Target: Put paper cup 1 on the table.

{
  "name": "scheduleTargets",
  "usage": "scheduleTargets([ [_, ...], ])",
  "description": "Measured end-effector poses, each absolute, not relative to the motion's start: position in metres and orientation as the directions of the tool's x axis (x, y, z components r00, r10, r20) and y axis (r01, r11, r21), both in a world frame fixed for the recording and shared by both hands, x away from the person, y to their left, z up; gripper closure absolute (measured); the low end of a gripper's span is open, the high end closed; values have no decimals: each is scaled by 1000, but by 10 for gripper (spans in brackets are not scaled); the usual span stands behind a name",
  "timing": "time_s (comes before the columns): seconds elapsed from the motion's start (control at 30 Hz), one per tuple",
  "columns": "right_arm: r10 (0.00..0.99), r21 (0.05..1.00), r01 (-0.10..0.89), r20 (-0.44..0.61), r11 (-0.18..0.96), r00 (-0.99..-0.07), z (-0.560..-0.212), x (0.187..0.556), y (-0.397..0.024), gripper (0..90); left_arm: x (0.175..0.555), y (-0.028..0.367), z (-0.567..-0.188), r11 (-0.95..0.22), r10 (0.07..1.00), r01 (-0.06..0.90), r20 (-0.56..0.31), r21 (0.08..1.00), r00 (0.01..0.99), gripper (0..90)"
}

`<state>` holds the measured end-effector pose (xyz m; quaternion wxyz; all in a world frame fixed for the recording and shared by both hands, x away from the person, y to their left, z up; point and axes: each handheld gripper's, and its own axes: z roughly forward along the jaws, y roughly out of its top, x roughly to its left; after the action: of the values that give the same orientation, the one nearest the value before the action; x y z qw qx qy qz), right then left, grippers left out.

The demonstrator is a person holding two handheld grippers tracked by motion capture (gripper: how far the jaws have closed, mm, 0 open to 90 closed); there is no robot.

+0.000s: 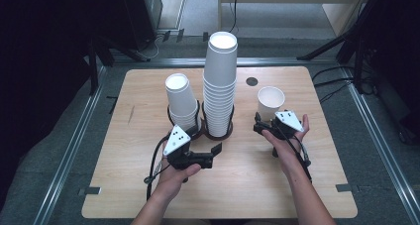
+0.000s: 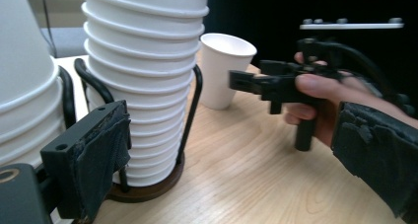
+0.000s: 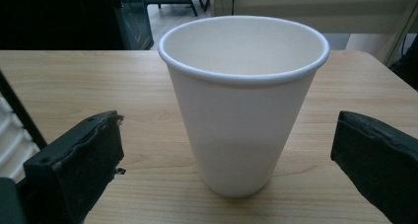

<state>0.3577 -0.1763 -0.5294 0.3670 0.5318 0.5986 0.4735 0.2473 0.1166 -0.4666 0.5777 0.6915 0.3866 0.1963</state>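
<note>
Single white paper cup (image 1: 271,102), upright, mouth up, empty, rolled rim intact, no dents. Stands alone on the desk (image 1: 148,195), right of centre, toward the far half. Base flat on the wood, walls taper down to a narrower foot. Well apart from the tall cup stack (image 1: 219,86) on its left. Right claw (image 1: 263,126) sits just near of it, open wide, pads clear of the cup wall, not touching.

No text, label or number can be read anywhere.
</note>
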Motion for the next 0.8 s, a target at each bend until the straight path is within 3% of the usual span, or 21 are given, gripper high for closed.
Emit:
scheduleTargets([
  [0.53,975,968,248,93,-40,-204,-482,320,-190,0,255,108,-472,-7,819,247,-137,969,558,20],
  [0.8,961,980,190,100,-51,-259,-441,311,-187,0,267,102,-469,-5,861,271,-134,962,491,53],
])
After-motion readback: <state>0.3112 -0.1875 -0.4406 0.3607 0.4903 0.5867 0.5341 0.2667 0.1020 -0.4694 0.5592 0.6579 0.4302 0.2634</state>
